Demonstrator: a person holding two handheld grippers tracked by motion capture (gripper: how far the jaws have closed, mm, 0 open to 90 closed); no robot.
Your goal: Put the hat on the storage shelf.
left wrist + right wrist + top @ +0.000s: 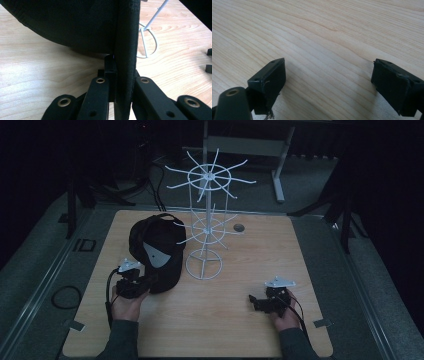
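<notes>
left claw (150,281): clamped on brim edge of black fabric baseball cap (157,247) | cap: on light wooden surface (240,320), left half, just beside white wire display stand (205,220) | right claw (254,301): jaws spread, holding nothing, low near right front corner

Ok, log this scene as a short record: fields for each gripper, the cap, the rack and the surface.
left gripper: shut on the cap's brim, jaws pinching its edge
right gripper: open, holding nothing, low over bare wood
cap: black, resting on the table beside the rack's base
rack: white wire stand, upright, hooks bare
table: light wood top
</notes>
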